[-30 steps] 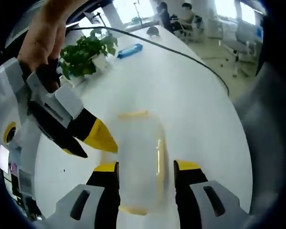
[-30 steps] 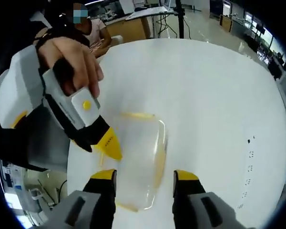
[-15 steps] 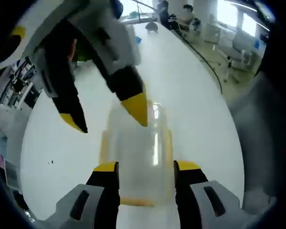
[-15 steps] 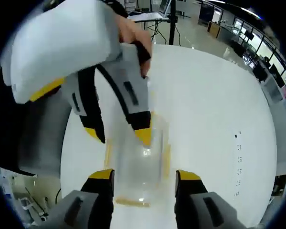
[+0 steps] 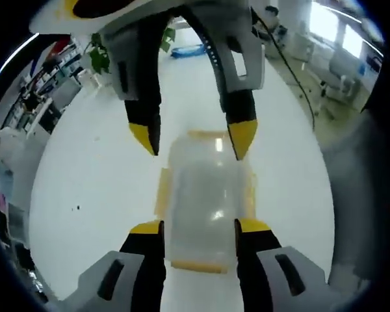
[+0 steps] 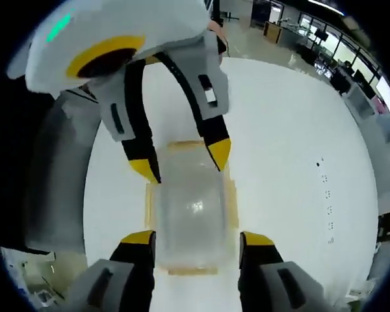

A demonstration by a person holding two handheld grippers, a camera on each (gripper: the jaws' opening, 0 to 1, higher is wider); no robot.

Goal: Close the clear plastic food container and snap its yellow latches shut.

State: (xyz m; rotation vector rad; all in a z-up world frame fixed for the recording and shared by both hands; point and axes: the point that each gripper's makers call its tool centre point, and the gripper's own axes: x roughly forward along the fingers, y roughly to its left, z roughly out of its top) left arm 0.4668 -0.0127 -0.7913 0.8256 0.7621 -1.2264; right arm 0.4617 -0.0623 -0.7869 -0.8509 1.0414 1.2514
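Both hand-held grippers released: left hand-held gripper (image 5: 198, 229), right hand-held gripper (image 6: 198, 240) straddling clear container (image 5: 205, 201) on tabletop (image 5: 84, 169). Light, slippery plastic; you press yellow latches (image 6: 231, 201) at edges

The food container (image 5: 207, 208) sat on the table (image 5: 91, 175), well in from its edges. The left gripper (image 5: 196, 229) reached it from one end, its two jaws standing just outside the container's long sides. The right gripper (image 6: 196, 242) came from the opposite end, jaws likewise spread to either side, so the two grippers faced each other across it. Latches (image 6: 231, 203) lay along the container's sides and ends. Toward the table's far edge, behind the right gripper in the left gripper view, stood a potted plant (image 5: 100, 57), with a flat packet (image 5: 186, 50) beside it.
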